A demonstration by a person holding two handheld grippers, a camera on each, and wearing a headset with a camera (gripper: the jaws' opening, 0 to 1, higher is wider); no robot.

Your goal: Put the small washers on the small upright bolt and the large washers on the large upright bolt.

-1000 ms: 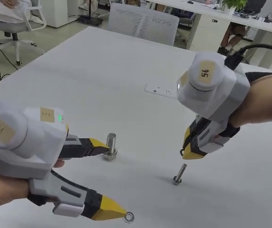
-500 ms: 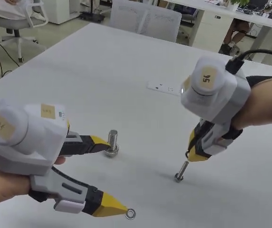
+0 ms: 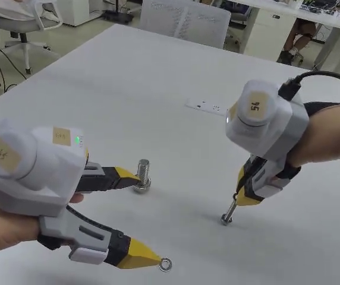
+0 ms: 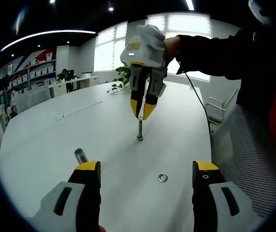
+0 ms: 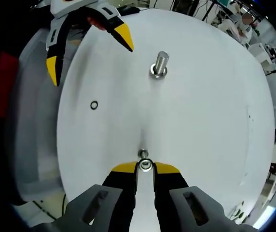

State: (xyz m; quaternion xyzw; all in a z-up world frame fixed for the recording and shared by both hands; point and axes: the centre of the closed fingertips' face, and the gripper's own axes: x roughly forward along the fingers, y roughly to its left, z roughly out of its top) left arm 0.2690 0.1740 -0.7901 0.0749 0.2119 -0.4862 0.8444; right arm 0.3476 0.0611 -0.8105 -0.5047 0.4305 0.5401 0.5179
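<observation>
**A:** What's the layout, biggest thing first?

**B:** The white tabletop [image 3: 128, 77] carries everything. The left gripper [image 3: 146, 218], white and black with yellow tips, lies low over it. Its jaws are spread wide and hold nothing.

**A:** And the other one?

**B:** The right gripper [image 3: 241, 199], of the same build, points steeply down. Its jaws are nearly closed, and in the right gripper view they pinch what looks like a small silver washer [image 5: 146, 166].

**A:** Why so steep?

**B:** My guess is that it keeps the ring flat and its hole lined up over the shaft. The tips hang right at the top of the bolt.

**A:** Where are the bolts?

**B:** The large threaded steel bolt [image 3: 142, 176] stands upright, just beside the left gripper's upper tip. The small slim steel bolt [image 3: 227, 212] stands at about 3 o'clock from it, directly under the right gripper.

**A:** Anything left to collect?

**B:** One loose silver ring washer [image 3: 166, 265] lies flat at about 5 o'clock from the large bolt, just off the left gripper's lower tip. The wide spread probably leaves the left gripper ready for it.
</observation>
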